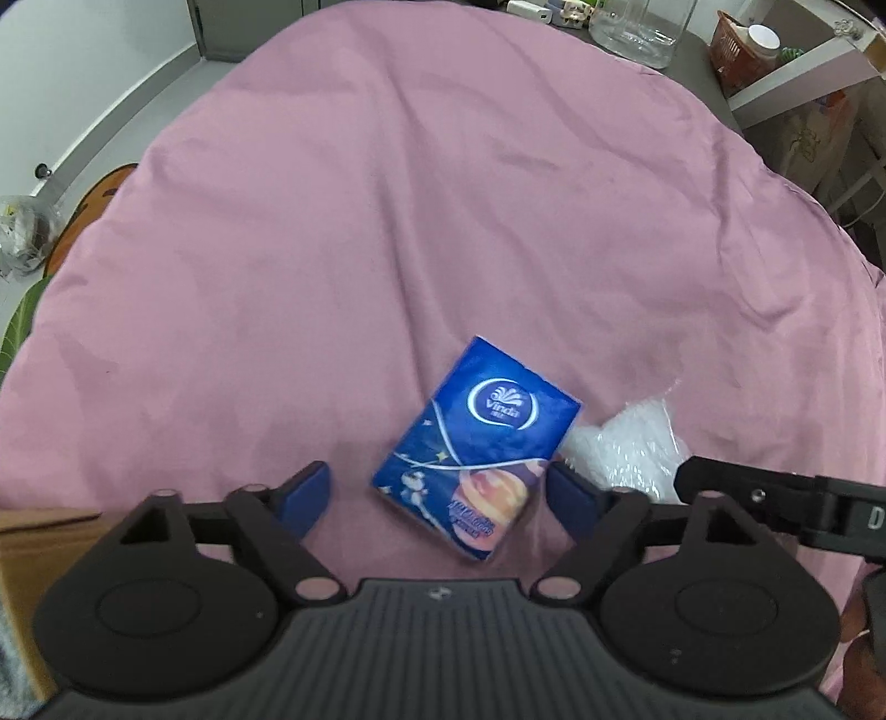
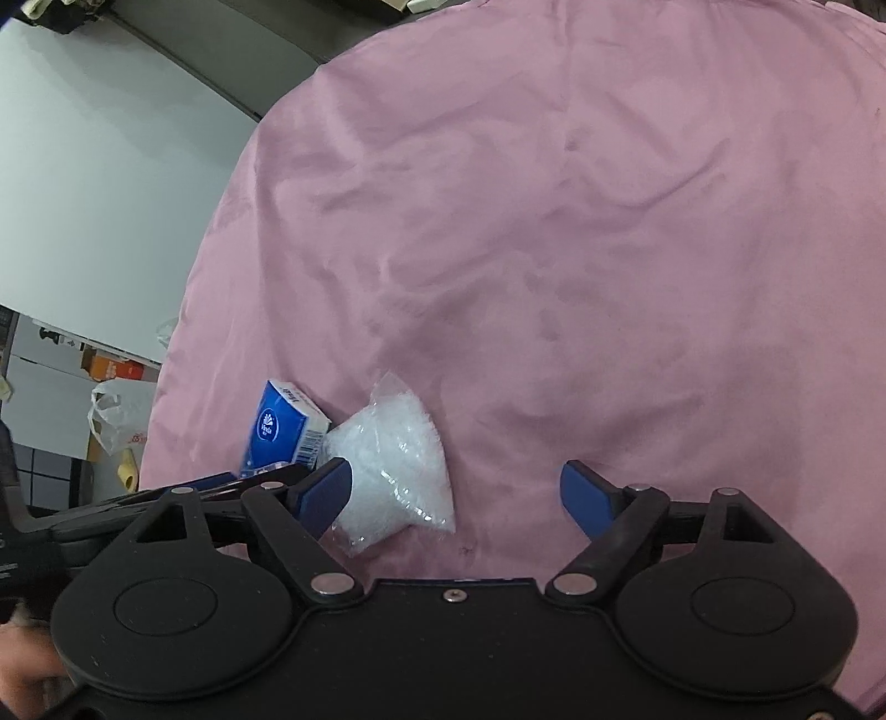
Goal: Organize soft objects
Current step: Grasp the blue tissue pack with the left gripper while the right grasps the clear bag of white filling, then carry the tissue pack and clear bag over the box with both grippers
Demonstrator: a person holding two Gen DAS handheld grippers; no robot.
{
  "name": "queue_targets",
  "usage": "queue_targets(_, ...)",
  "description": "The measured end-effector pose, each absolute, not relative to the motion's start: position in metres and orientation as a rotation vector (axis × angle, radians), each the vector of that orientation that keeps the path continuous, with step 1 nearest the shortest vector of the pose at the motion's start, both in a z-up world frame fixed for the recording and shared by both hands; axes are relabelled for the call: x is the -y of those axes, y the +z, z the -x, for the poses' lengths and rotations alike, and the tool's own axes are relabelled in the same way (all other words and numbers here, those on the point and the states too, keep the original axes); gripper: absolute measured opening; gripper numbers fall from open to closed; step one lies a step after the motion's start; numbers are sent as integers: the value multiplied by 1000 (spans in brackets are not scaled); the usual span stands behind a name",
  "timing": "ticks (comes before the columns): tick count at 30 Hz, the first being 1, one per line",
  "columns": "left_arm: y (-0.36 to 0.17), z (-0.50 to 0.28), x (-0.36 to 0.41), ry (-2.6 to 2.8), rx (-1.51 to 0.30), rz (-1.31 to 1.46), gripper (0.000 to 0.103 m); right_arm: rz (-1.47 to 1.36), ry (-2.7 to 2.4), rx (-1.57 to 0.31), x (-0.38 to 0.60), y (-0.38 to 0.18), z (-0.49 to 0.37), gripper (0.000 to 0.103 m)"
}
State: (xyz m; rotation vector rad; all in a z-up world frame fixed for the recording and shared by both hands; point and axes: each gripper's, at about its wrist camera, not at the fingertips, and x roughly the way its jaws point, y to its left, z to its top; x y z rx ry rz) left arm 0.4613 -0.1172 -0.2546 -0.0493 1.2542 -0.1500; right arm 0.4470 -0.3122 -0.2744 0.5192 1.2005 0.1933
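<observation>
A blue Vinda tissue pack lies on the pink bedspread, between the open fingers of my left gripper, nearer the right finger. A clear bag of white pellets lies just right of the pack. In the right wrist view the bag lies in front of my right gripper's left fingertip, with the tissue pack to its left. My right gripper is open and holds nothing. Its arm shows in the left wrist view.
A cardboard box edge sits at the lower left of the left wrist view. A glass jar and a basket stand beyond the bed. A white plastic bag lies on the floor left of the bed.
</observation>
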Motion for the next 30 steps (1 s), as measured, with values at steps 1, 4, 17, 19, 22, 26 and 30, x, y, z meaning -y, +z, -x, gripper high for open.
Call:
queue_targets(1, -257, -463, 118, -153, -1257, 48, 69, -517, 194, -1202, 312, -274, -448, 82)
queue_targets(4, -259, -463, 119, -155, -1244, 39, 65, -522, 191, -1197, 311, -273, -449, 82)
queue_targets(17, -239, -442, 100, -135, -1224, 95, 62, -417, 172, -1217, 285, -275, -444, 58)
queue_targets(19, -233, -435, 94, -120, -1221, 109, 62, -471, 200, -1235, 285, -274, -445, 29)
queue_targets(22, -219, -428, 89, -119, -1202, 124, 62, -408, 186, -1214, 277, -257, -440, 17)
queue_targets(26, -198, -411, 82, -130, -1171, 138, 62, -425, 156, -1159, 278, -235, -421, 17)
queue_targets(30, -180, -391, 77, -143, -1132, 149, 62, -430, 150, -1120, 280, -218, -397, 17)
